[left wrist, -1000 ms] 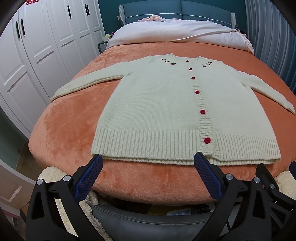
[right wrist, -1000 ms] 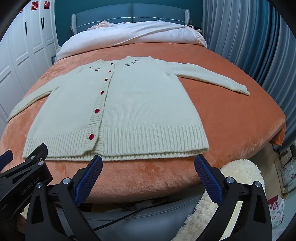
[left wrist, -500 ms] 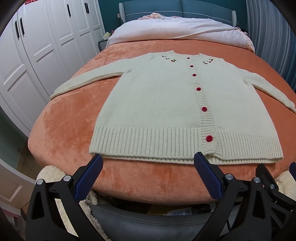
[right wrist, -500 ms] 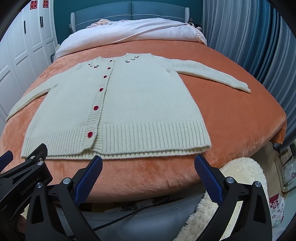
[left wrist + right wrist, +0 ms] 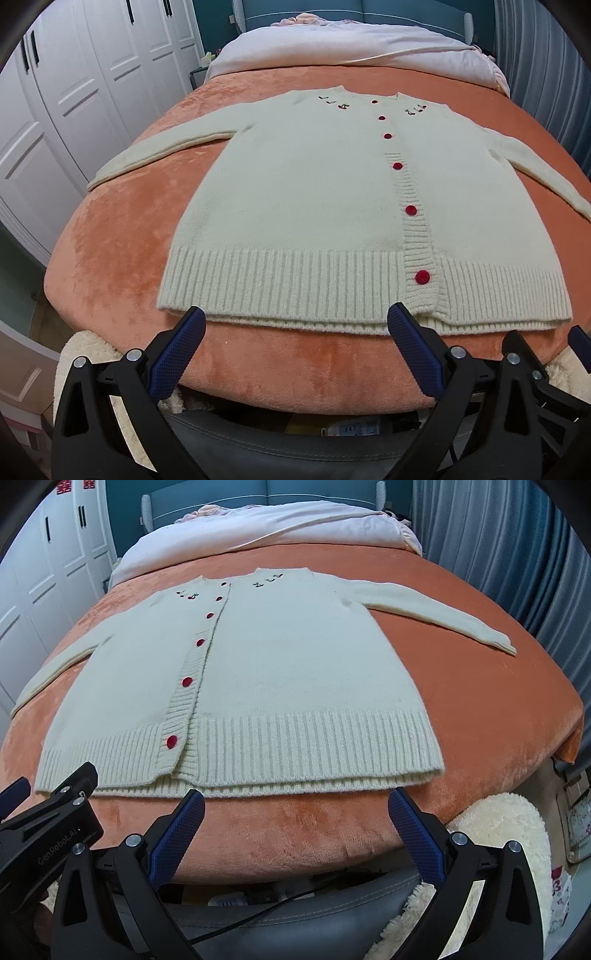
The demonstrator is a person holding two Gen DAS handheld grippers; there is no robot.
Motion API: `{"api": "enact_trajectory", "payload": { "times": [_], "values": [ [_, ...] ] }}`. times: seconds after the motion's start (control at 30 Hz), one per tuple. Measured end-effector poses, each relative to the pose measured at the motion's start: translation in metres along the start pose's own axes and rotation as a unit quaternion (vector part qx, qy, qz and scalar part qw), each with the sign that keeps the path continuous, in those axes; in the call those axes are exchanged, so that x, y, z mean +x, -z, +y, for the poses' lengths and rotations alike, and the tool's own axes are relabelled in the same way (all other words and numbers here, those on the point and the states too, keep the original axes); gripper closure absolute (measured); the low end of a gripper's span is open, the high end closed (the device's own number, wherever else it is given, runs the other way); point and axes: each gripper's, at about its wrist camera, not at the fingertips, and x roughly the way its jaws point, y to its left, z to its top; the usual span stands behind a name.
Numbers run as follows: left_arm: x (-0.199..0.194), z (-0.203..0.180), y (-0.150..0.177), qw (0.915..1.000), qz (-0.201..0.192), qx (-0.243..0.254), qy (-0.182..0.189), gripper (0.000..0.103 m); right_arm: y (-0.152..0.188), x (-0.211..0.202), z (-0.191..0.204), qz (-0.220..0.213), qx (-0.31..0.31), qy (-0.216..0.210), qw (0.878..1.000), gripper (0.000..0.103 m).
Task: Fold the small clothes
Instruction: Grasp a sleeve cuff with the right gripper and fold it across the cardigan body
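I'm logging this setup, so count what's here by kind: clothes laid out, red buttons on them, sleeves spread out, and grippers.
Cardigan: 1
Red buttons: 6
Sleeves: 2
Grippers: 2, left gripper and right gripper, both open
Total: 11

Ahead of me I see an orange plush blanket (image 5: 122,258), white wardrobe doors (image 5: 70,92), blue curtains (image 5: 517,554), and a cream fluffy rug (image 5: 491,834).

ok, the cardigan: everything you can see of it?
The cardigan is cream knit, with a ribbed hem and button band, six red buttons all fastened, and small cherry embroidery beside the neckline. It lies flat, front up, on the orange blanket, hem at the near edge, both sleeves spread outward. Neither open gripper touches it.
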Motion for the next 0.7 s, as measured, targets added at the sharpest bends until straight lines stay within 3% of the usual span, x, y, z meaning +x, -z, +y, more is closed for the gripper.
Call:
{"api": "enact_trajectory", "payload": {
  "times": [0.13,0.3,0.47,0.53,0.7],
  "values": [
    [0.006,0.017,-0.019,0.9990,-0.007,-0.041,0.018,0.005,-0.018,0.013,-0.033,-0.015,0.024,-0.045,0.999,0.005],
    [0.023,0.052,-0.050,0.9942,-0.015,-0.106,0.005,0.005,-0.075,0.047,-0.143,-0.049,0.140,-0.078,0.986,0.005],
    [0.047,0.067,-0.076,0.9900,-0.007,-0.141,-0.009,0.005,-0.122,0.096,-0.271,-0.090,0.283,-0.069,0.952,0.005],
    [0.054,0.066,-0.083,0.9901,-0.008,-0.139,-0.020,0.005,-0.134,0.116,-0.309,-0.094,0.328,-0.060,0.938,0.005],
    [0.073,0.061,-0.101,0.9900,-0.007,-0.136,-0.036,0.005,-0.164,0.168,-0.375,-0.103,0.379,-0.026,0.919,0.006]
  ]
}}
